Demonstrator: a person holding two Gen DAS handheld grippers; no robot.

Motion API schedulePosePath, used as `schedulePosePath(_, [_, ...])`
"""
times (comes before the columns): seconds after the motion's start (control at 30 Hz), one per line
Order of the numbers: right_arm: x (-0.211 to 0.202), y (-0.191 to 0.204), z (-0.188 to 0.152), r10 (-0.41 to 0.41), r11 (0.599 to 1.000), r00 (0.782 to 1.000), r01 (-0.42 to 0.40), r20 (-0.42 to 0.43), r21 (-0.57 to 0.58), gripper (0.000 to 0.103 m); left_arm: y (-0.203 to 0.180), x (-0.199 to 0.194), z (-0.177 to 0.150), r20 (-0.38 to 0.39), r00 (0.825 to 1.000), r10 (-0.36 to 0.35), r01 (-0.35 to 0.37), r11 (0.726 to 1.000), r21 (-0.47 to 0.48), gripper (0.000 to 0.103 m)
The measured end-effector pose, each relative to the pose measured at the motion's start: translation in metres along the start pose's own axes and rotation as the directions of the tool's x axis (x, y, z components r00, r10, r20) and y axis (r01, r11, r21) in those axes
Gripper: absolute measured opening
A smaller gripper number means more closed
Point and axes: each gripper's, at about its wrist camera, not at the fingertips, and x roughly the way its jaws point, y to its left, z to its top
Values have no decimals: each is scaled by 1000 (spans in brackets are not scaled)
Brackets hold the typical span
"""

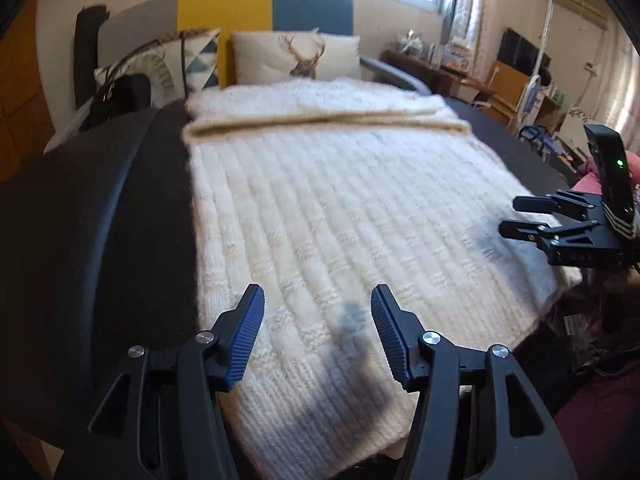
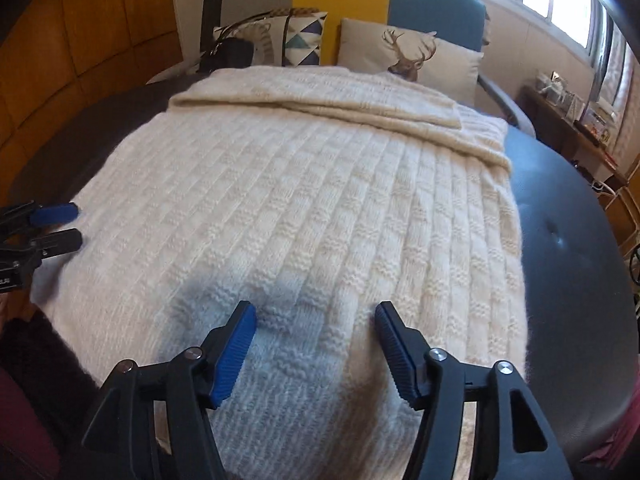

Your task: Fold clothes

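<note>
A cream knitted sweater (image 1: 320, 216) lies flat on a dark padded surface (image 1: 100, 220), its far part folded back into a band (image 1: 320, 120). My left gripper (image 1: 318, 304) hovers open above the sweater's near left part, with nothing between its blue pads. In the right wrist view the same sweater (image 2: 300, 200) fills the middle, and my right gripper (image 2: 316, 320) stands open over its near edge, holding nothing. The right gripper (image 1: 516, 216) also shows at the right edge of the left wrist view, and the left gripper (image 2: 64, 226) at the left edge of the right wrist view.
Behind the sweater stand a deer-print pillow (image 1: 296, 56) and a triangle-pattern pillow (image 1: 180, 64) against a grey, yellow and blue headboard (image 1: 256, 4). A black bag (image 1: 116, 96) sits at the far left. A cluttered desk (image 1: 440, 64) and shelves line the right wall under a window.
</note>
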Motion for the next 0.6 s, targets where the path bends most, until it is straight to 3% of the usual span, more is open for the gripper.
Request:
schedulePosePath(0.03, [-4, -1, 3, -5, 1000, 1000, 5, 18, 10, 68, -6, -1, 3, 18, 1000, -11, 11, 1000, 24, 62])
schedulePosePath(0.13, [-4, -5, 7, -31, 999, 999, 31, 27, 25, 69, -15, 18, 8, -23, 1000, -11, 12, 998, 68, 63])
schedulePosePath(0.2, [1, -7, 9, -53, 998, 998, 52, 16, 30, 70, -9, 34, 6, -87, 996, 11, -8, 999, 38, 63])
schedulePosePath(0.27, [12, -6, 3, -65, 998, 998, 65, -28, 23, 70, 3, 31, 5, -72, 997, -22, 20, 1000, -24, 63])
schedulePosePath(0.43, [11, -16, 8, -43, 997, 999, 44, -5, 64, 73, 36, 22, 17, -22, 999, -25, 21, 986, -167, 63])
schedulePosePath(0.57, [13, -23, 36, -60, 994, 997, 55, 47, 95, 73, 50, 39, 44, -9, 999, 47, -48, 984, -173, 63])
schedulePosePath(0.6, [18, -25, 41, -60, 992, 997, 54, 46, 110, 73, 54, 48, 46, -35, 998, 61, -66, 981, -181, 63])
